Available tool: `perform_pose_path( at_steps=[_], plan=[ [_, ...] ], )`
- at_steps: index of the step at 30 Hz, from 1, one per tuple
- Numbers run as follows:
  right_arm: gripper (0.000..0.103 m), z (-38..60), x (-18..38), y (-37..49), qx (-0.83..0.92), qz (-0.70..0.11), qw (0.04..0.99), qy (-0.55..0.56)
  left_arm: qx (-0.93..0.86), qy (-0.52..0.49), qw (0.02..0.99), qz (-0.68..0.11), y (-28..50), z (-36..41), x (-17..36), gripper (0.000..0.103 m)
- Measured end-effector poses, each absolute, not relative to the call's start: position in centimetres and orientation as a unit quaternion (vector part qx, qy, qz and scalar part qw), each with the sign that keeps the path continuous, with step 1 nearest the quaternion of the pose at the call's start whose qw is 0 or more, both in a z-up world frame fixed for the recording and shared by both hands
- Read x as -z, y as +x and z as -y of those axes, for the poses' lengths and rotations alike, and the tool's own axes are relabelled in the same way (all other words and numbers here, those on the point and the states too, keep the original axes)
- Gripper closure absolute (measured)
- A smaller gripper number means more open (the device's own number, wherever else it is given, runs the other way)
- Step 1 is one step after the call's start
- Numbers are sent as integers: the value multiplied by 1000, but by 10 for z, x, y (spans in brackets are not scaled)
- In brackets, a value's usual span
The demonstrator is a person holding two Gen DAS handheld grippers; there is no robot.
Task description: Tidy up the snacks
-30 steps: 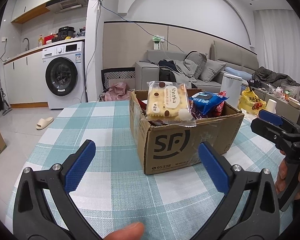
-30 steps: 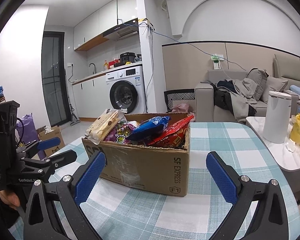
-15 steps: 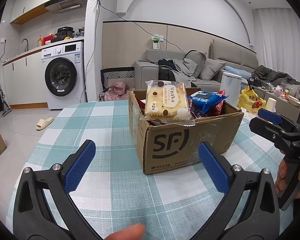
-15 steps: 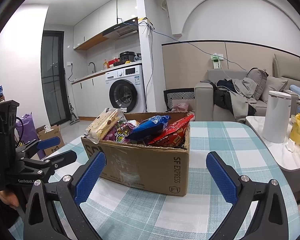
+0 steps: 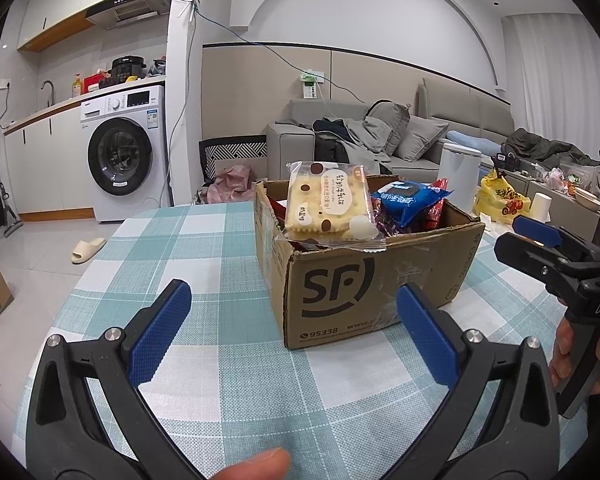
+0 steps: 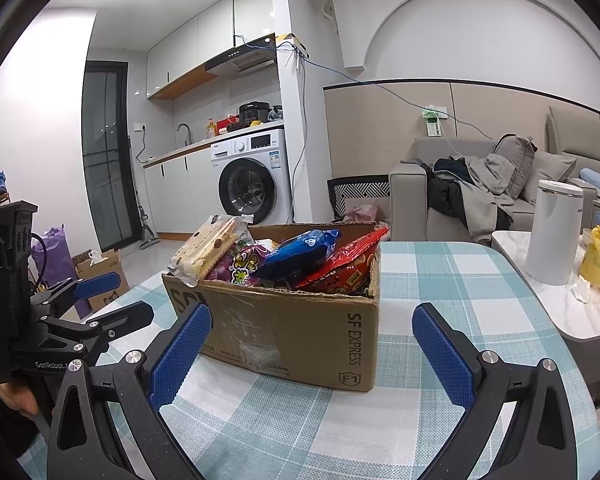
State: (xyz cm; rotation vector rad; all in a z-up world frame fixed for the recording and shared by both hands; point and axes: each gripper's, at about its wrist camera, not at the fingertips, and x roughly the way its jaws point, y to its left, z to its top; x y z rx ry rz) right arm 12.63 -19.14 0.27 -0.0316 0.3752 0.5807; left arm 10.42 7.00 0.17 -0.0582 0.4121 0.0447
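Nothing moved — snack box (image 5: 374,280) sits beyond left hand-held gripper (image 5: 290,322).

Ahead and to the left stands a washing machine (image 5: 126,160); a grey sofa (image 5: 380,140) ahead-right, with a white bin (image 6: 554,232) beside it

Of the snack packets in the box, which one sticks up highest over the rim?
The pale yellow biscuit packet, propped at the cardboard box's corner. The blue packet and red packet lie lower.
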Motion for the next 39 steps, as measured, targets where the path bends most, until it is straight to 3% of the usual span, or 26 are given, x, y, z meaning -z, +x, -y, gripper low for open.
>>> perform_pose_path(
  at_steps=[39],
  plan=[
    [0,190,-1,128,-286,-186,940,-17,-22,-27,978,-205,105,-68,-1,0]
  ],
)
